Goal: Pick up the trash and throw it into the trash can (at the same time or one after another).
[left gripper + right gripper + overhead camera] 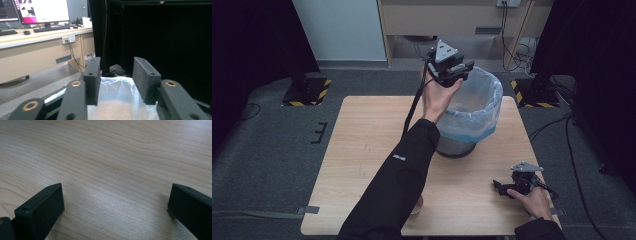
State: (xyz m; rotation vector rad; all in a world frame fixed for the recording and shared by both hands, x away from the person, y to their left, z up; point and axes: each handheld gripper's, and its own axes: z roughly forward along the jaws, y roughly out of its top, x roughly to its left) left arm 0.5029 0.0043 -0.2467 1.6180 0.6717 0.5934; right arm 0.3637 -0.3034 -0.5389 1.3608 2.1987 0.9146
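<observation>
Wooden tabletop [362,165]: lined bin [472,107] near far edge, left gripper [452,67] poised over its rim, fingers [92,77] parted and empty, probably after a drop; right gripper [507,187] rests near the right corner, fingers wide.

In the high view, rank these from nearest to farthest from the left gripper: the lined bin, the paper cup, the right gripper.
1. The lined bin, right under the left gripper, at the table's far side.
2. The right gripper, resting near the table's near right corner.
3. The paper cup, at the near edge, partly hidden by the left sleeve.
</observation>
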